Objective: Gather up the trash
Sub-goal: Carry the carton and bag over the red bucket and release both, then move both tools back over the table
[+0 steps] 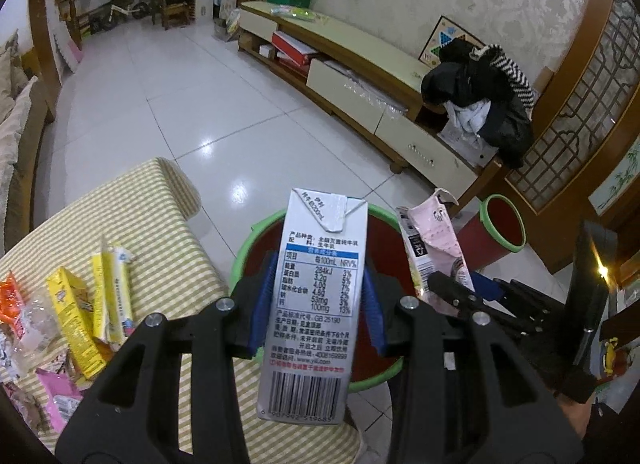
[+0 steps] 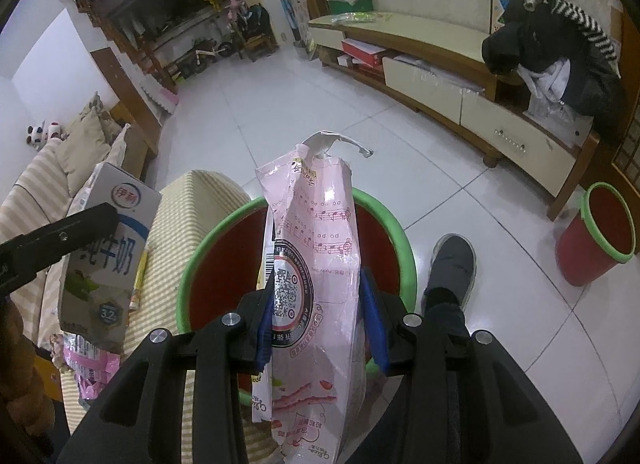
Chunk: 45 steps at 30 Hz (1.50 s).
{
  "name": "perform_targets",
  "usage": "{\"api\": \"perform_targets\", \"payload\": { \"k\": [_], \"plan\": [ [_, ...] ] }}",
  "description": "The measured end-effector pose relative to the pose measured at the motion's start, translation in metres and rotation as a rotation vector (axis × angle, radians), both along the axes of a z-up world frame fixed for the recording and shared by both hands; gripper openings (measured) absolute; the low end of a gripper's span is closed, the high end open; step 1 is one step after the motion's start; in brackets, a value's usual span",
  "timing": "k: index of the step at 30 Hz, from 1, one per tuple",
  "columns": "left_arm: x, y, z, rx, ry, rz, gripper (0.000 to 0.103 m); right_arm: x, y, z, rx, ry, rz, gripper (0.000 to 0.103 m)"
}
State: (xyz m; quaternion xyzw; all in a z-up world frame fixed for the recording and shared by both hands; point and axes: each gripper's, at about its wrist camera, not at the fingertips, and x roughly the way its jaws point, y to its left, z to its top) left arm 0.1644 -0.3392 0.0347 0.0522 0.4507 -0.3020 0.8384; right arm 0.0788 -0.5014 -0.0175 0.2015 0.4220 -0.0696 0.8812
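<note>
Left wrist view: left gripper [image 1: 316, 304], blue-padded jaws pinching a silver rectangular milk carton [image 1: 314, 296] upright over the red plastic bin with green rim [image 1: 240, 260], apparently poised for dropping; yellow cartons and wrappers [image 1: 80, 312] remain on the striped-cloth counter [image 1: 132, 207]. Right wrist view: right gripper [image 2: 320, 316], jaws clamping a crumpled pink torn-top snack bag [image 2: 320, 264] above that bin; a second red bin [image 2: 600, 236] stands well apart on the floor.

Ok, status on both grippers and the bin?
Left gripper shut on milk carton. Right gripper shut on pink wrapper. Both above red bin. Nothing blocking.
</note>
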Motion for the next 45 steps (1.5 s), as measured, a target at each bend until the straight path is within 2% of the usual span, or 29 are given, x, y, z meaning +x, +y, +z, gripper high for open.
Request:
{"api": "perform_targets", "payload": {
  "k": [12, 17, 18, 19, 21, 23, 25, 27, 31, 37, 45],
  "plan": [
    [0.013, -0.019, -0.03, 0.028, 0.06, -0.011, 0.038, 0.012, -0.007, -0.019, 0.015, 0.034, 0.009, 0.037],
    [0.02, -0.018, -0.032, 0.011, 0.066, 0.009, 0.039, 0.016, -0.006, -0.019, 0.008, 0.036, 0.014, 0.042],
    [0.021, -0.018, -0.032, 0.008, 0.066, 0.013, 0.049, 0.016, -0.005, -0.019, 0.003, 0.034, 0.013, 0.042],
    [0.022, -0.017, -0.031, 0.004, 0.065, 0.02, 0.063, 0.017, -0.005, -0.019, 0.002, 0.036, 0.016, 0.044],
    [0.023, -0.013, -0.028, -0.007, 0.049, 0.04, 0.077, 0.018, -0.005, -0.018, 0.005, 0.032, 0.014, 0.053],
    [0.025, -0.008, -0.025, -0.015, 0.04, 0.055, 0.084, 0.018, -0.004, -0.017, 0.002, 0.026, 0.007, 0.073],
    [0.027, -0.004, -0.022, -0.023, 0.031, 0.074, 0.093, 0.02, -0.004, -0.015, 0.002, 0.026, 0.005, 0.077],
    [0.028, 0.0, -0.018, -0.031, 0.023, 0.091, 0.096, 0.021, 0.0, -0.013, -0.009, 0.031, 0.001, 0.086],
    [0.029, 0.01, -0.005, -0.032, -0.006, 0.122, 0.097, 0.022, 0.004, -0.004, -0.025, 0.016, 0.004, 0.091],
    [0.02, 0.033, 0.013, -0.034, -0.058, 0.164, 0.097, 0.022, 0.022, 0.015, -0.038, -0.021, 0.039, 0.092],
    [0.005, 0.101, 0.034, -0.037, -0.107, 0.298, 0.097, 0.023, 0.081, 0.04, -0.061, -0.073, 0.168, 0.092]
  ]
}}
